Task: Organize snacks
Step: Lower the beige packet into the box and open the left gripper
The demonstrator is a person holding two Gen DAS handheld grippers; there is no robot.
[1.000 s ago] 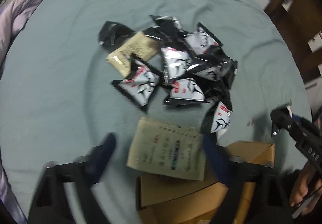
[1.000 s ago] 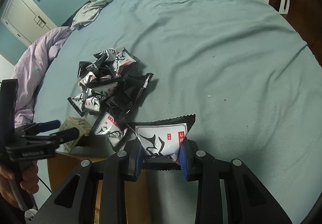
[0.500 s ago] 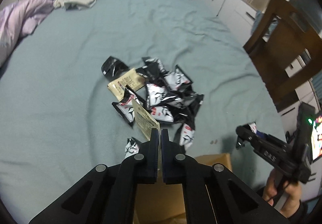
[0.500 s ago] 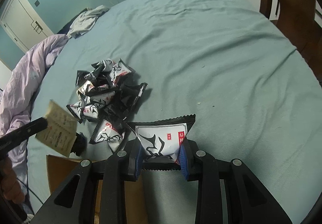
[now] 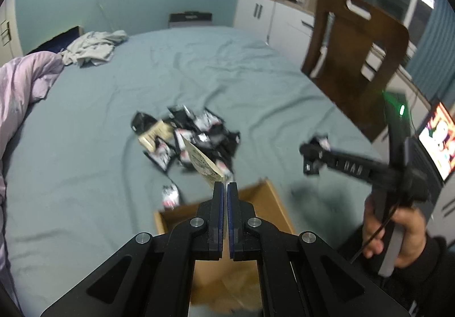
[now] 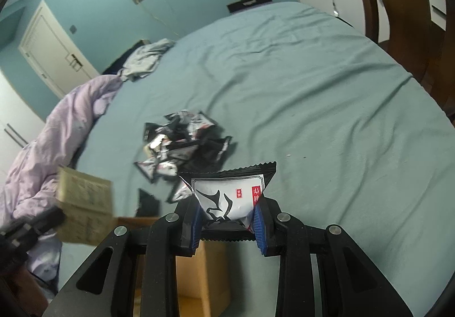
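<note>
Both tongs carry a packet above the open box (image 5: 273,197) at the near edge of the bed (image 5: 256,75) — that is the relation the next move likely turns on. The left gripper (image 5: 226,186) is clamped flat on the lower edge of a beige sachet (image 5: 203,164), which stands edge-on to its own camera, its long axis running up and away toward the pile (image 5: 187,137); the box mouth lies directly below and just behind those jaws. The right gripper (image 6: 229,220) is pinched across the bottom of a black-and-white packet (image 6: 230,194), broad side to the lens, its serrated top edge roughly level; one corner of the box (image 6: 199,274) shows under its fingers. Seen from the left, the right gripper (image 5: 312,157) sits off to the box's right side, so the left looks nearer the opening. The remaining snacks lie heaped mid-bed, one stray packet (image 5: 170,196) just beyond the box. The surface is a creased teal sheet — soft, uneven. Beyond it: a lilac duvet (image 6: 71,123), grey clothes (image 5: 93,46), teal walls, white cabinets (image 5: 273,18) and a wooden chair (image 5: 358,55).
</note>
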